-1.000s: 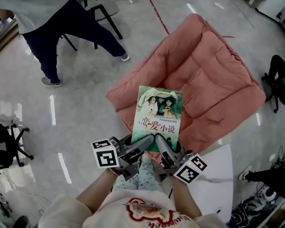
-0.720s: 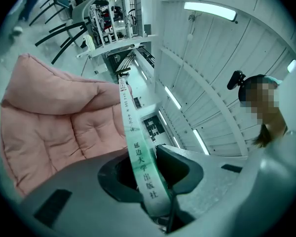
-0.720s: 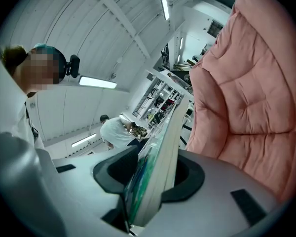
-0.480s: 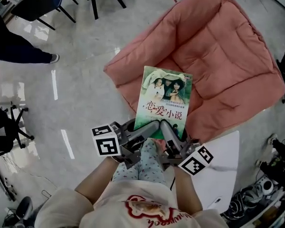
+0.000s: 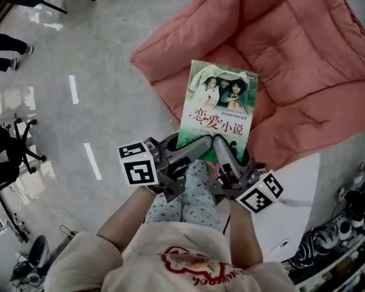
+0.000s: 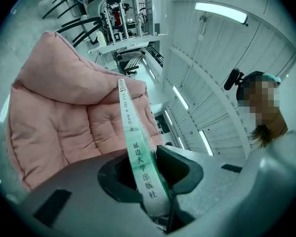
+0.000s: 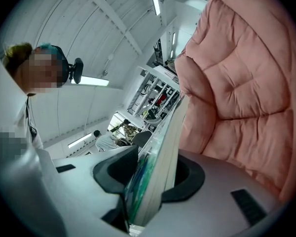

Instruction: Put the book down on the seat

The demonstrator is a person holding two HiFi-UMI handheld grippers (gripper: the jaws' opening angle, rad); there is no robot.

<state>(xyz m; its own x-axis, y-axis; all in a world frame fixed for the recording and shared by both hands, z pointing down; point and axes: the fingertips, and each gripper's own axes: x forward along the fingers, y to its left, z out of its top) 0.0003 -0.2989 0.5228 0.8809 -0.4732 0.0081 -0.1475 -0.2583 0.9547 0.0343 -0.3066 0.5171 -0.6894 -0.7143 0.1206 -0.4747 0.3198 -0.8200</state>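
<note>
I'm holding the book (image 5: 220,111) by its lower edge with both claws. The left claw (image 5: 196,145) is clamped on it near the spine, and the right claw (image 5: 224,146) is clamped on it just beside, each only a book's thickness apart. The book is hanging at frame centre, over the front lip of the pink seat (image 5: 304,47). I'm aiming to keep it level, reach toward the upper right onto the pad, and release both claws together.

Green-covered book (image 5: 218,111), face up, gripped at its near edge, above front of pink quilted seat (image 5: 292,47)
</note>
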